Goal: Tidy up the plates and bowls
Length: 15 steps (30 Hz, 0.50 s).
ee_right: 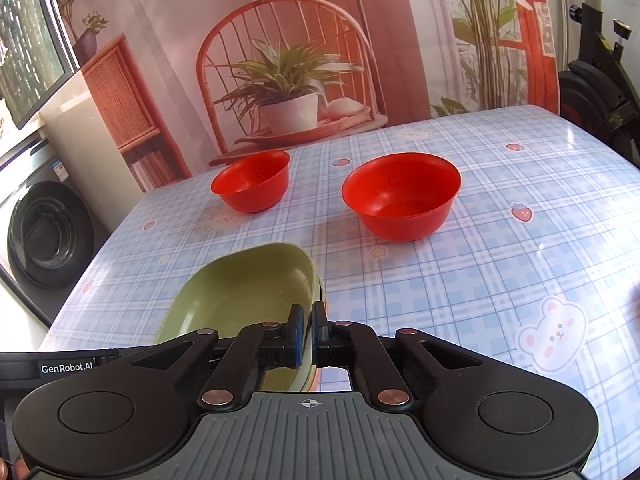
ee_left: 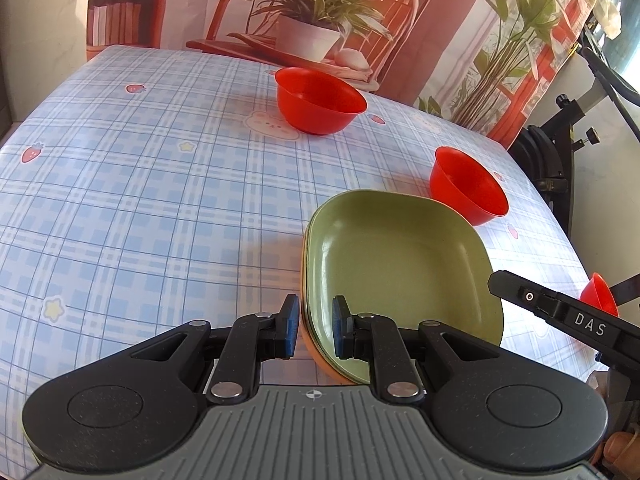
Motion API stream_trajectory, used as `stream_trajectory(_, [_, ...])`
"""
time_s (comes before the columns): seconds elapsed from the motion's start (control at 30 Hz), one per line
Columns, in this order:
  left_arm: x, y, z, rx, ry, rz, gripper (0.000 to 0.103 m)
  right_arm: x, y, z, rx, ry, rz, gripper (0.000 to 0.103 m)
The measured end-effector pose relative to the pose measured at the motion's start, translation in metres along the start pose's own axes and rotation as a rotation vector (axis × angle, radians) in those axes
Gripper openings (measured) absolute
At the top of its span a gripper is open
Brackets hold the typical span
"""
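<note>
A green square plate point(ee_left: 400, 264) lies on top of an orange plate point(ee_left: 320, 354) on the checked tablecloth. My left gripper point(ee_left: 316, 328) straddles the stack's near-left rim, jaws a little apart around it. My right gripper point(ee_right: 307, 336) is shut on the green plate's point(ee_right: 248, 296) right rim; its arm shows in the left wrist view point(ee_left: 568, 316). Three red bowls stand upright: one far point(ee_left: 320, 100), one beyond the plates point(ee_left: 466, 186), one at the right edge point(ee_left: 598, 294). The right wrist view shows two of them, left point(ee_right: 252, 186) and right point(ee_right: 402, 200).
The table point(ee_left: 140, 200) ends at a printed backdrop point(ee_left: 320, 12) behind. An exercise bike point(ee_left: 568, 120) stands off the right side. A washing machine point(ee_right: 44, 236) stands left of the table in the right wrist view.
</note>
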<state>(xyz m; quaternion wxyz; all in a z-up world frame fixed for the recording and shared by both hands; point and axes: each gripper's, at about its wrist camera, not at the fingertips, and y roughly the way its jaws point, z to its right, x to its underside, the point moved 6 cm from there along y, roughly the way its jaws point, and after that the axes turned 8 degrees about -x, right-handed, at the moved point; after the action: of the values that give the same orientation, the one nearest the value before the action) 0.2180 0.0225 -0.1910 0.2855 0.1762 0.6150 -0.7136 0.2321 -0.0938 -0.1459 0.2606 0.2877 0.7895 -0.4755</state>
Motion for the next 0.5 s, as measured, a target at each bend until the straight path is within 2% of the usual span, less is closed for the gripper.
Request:
stream_trajectory(0.2, [0.0003,0.0012,0.0005,0.001,0.005,-0.001,0.017,0.0012,0.0012,0.0001,0.001,-0.010,0.000,0.002])
stream_trajectory(0.37, [0.0003,0.0015,-0.0004,0.002,0.006,-0.002,0.017,0.0075,0.0082,0.0081,-0.011,0.045,-0.035,0.002])
stream_trajectory(0.5, [0.0005,0.0016,-0.0006,0.001,0.005,-0.002,0.017,0.0085,0.0080,0.0064,-0.007,0.040,-0.037,0.002])
